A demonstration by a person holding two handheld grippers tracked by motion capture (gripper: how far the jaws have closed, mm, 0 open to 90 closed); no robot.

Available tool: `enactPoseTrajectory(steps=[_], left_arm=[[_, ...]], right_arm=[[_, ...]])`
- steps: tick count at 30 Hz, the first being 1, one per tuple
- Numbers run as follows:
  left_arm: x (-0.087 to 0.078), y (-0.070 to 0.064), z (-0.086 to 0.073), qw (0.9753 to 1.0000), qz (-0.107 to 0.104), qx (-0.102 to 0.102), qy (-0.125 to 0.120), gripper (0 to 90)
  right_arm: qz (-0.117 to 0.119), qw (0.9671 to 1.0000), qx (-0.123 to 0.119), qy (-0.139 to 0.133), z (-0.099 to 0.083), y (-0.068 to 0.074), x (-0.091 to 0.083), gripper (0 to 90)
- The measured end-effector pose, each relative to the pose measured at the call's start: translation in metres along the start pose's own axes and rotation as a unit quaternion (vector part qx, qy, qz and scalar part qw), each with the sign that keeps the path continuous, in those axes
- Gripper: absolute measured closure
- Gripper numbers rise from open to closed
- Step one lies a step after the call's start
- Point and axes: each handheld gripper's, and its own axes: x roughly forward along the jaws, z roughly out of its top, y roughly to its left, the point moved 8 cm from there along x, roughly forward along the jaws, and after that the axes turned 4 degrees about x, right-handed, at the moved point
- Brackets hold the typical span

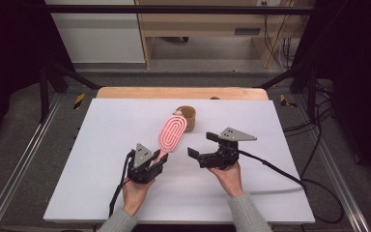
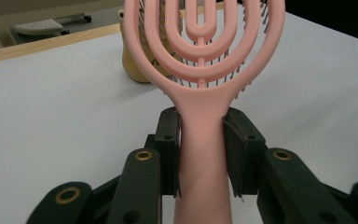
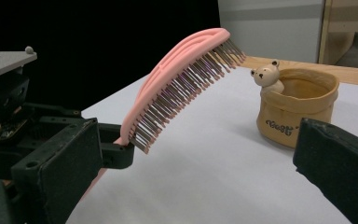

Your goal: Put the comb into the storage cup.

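Pink vented plastic hairbrush point(image 1: 172, 134) clamped by handle in left gripper point(image 1: 155, 162), head toward 1 o'clock; right gripper point(image 1: 207, 145) wide open, empty.

Pink vented hairbrush point(image 1: 172, 134): handle clamped, head raised clear of the table, pointing toward 1 o'clock. Bristles face down. Its tip is near the tan bear cup point(image 1: 187, 117).

Left claw point(image 1: 155, 162): matt black linked body with brass-ringed screw holes along its arms and flat black jaw pads; a grey three-cornered plate sits on top, and a black cable trails off its near left side. Right claw point(image 1: 200, 145): same black build, broad blocky jaws, grey three-cornered plate bearing small dark screws, thick black cable running right across the tabletop point(image 1: 101, 145). Both of the person's forearms wear grey ribbed knit sleeves ending at the wrist
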Motion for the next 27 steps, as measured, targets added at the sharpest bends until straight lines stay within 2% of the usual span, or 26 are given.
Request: enactPoseTrajectory(steps=[6, 11, 21, 27], left_arm=[[0.002, -0.006, -0.002, 1.0, -0.003, -0.001, -0.004, 68.7], [0.002, -0.008, -0.002, 1.0, 0.001, 0.005, -0.007, 68.8], [0.008, -0.018, -0.001, 0.9999, -0.008, 0.001, -0.012, 68.7], [0.011, -0.027, 0.001, 0.9998, -0.013, 0.01, -0.014, 68.8]], right_arm=[[0.005, 0.9999, 0.014, -0.003, 0.001, 0.004, 0.007, 2.2], [0.0, 0.9998, 0.021, 0.004, -0.001, 0.002, 0.01, 2.4], [-0.001, 0.9993, 0.037, 0.003, -0.002, 0.0, 0.014, 3.2], [-0.003, 0.9992, 0.04, 0.004, -0.002, -0.001, 0.015, 3.3]])
